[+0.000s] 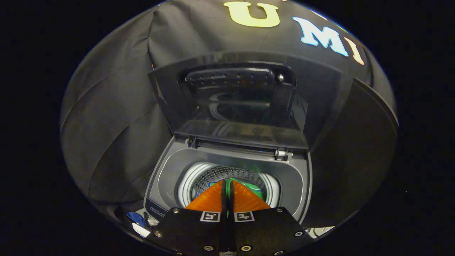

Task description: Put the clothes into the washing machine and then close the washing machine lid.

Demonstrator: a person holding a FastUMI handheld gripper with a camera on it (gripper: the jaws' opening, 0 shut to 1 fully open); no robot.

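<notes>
I am holding my gripper with its fingers nearly pressed together, pinching nothing, over the grey top-loading washing machine. The green garment is lying in its drum just beyond the fingertips; the raised dark translucent lid is standing at twelve o'clock.

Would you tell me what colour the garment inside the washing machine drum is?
Green, as the gripper view shows: the garment lies in the drum just beyond the shut tool.

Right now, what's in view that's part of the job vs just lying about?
Job:
- washing machine, lid raised
- green clothes in the drum
- gripper, fingers nearly closed, nothing between them

Lying about:
- small blue item beside the machine, unclear what
</notes>
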